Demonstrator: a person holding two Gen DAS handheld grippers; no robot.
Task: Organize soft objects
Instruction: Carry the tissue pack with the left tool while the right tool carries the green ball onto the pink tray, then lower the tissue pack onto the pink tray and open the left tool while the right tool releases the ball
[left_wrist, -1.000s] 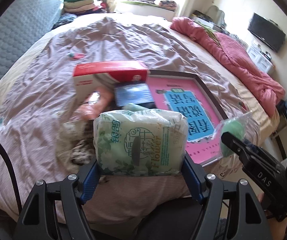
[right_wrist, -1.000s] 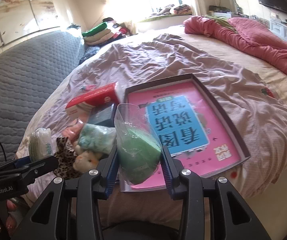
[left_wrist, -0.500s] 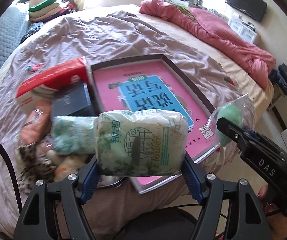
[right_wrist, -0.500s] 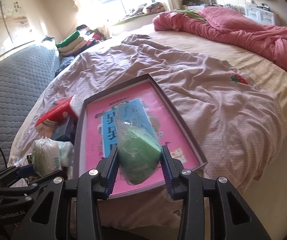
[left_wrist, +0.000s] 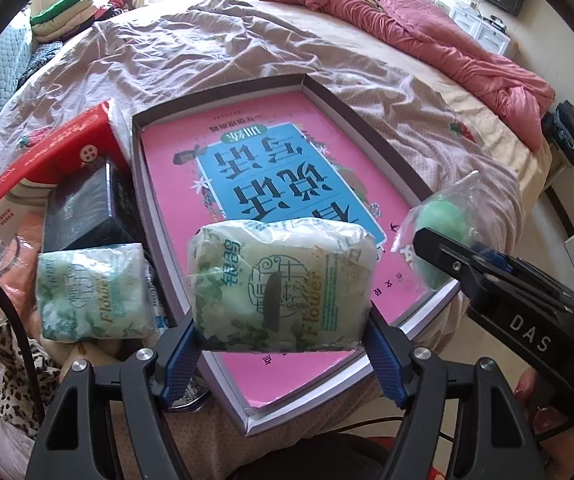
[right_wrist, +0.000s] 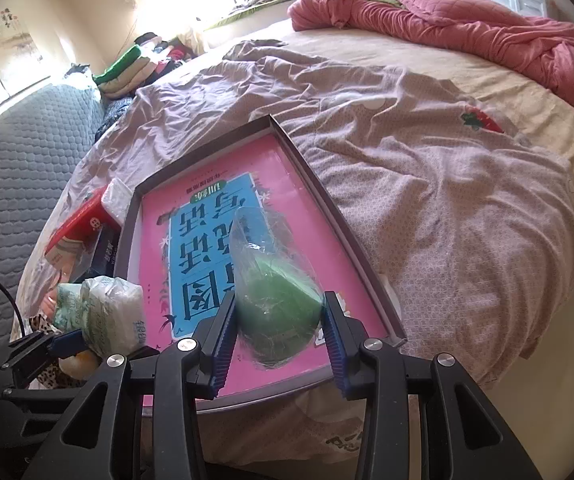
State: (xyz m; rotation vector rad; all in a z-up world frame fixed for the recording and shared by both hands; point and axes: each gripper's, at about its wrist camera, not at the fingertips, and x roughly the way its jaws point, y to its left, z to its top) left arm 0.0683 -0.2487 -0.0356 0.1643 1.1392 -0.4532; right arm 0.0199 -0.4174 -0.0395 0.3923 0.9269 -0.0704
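Note:
My left gripper (left_wrist: pixel 281 346) is shut on a green-and-white tissue pack (left_wrist: pixel 283 284), held above the near part of a shallow box lid with a pink and blue print (left_wrist: pixel 287 152). My right gripper (right_wrist: pixel 277 342) is shut on a green soft ball in a clear plastic bag (right_wrist: pixel 277 304), also over the lid's (right_wrist: pixel 207 248) near edge. The bagged ball (left_wrist: pixel 443 220) and the right gripper's black body show at the right of the left wrist view. The held tissue pack (right_wrist: pixel 107 312) shows at the lower left of the right wrist view.
Left of the lid lie a second tissue pack (left_wrist: pixel 91 292), a black box (left_wrist: pixel 83 208), a red-and-white box (left_wrist: pixel 55 160) and leopard-print fabric (left_wrist: pixel 11 364). A pink quilt (right_wrist: pixel 467 28) is bunched at the bed's far side. Folded clothes (right_wrist: pixel 127 68) are stacked beyond the bed.
Both grippers have moved right and down with their loads, from beside the pile at the left to over the lid's near edge. Neither grip has changed.

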